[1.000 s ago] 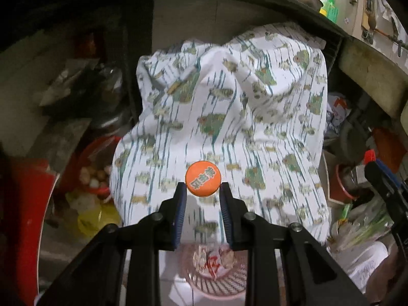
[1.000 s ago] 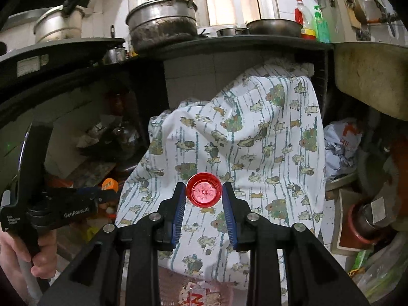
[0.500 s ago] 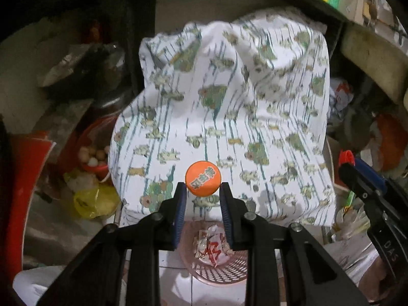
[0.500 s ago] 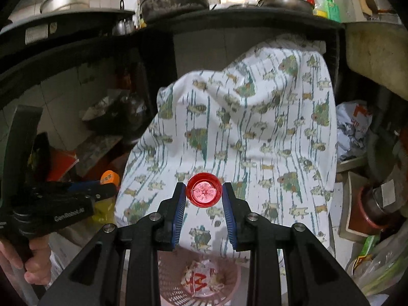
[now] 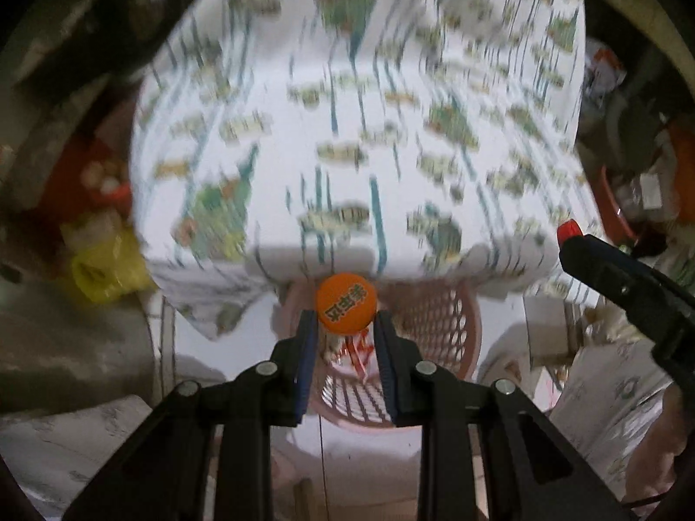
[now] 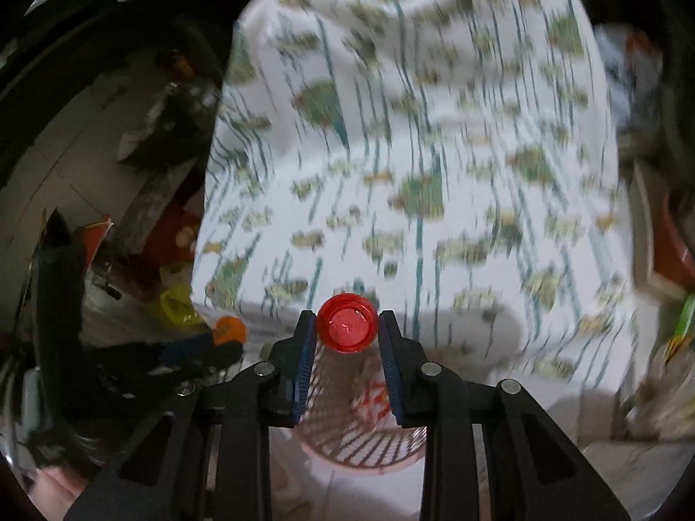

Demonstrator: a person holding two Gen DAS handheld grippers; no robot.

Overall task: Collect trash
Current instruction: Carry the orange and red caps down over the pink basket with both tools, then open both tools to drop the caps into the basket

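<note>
The left gripper [image 5: 346, 325] has its fingers [image 5: 305, 356] clamped on an orange bottle cap [image 5: 345, 301]. The cap sits right at the fingertips, one finger on each side, so it cannot slip out.

The right gripper [image 6: 346, 325] does the same with a red bottle cap [image 6: 346, 323]. Its fingers [image 6: 304, 356] squeeze the cap from both sides, again right at the tips.

Both caps look like the trash to be collected. They are held at the very tips, I think, because they are small and that makes them easy to let go.

Just past the fingers, and lower down, stands a pink basket [image 5: 438, 317] with holes in its sides. It is on the floor and already has crumpled paper [image 5: 354, 354] in it. So it is probably the trash bin. Both pairs of fingers point down at it, and each cap hangs over its opening or close to its rim. I cannot tell exactly which, because the pictures are blurry.

Behind the basket, further from the fingers, a patterned cloth [image 5: 356, 130] hangs down over something. Its lower edge comes close to the basket's back rim.

The next step is likely to open the fingers so the caps drop in. A cap could bounce off the rim and roll away.
</note>
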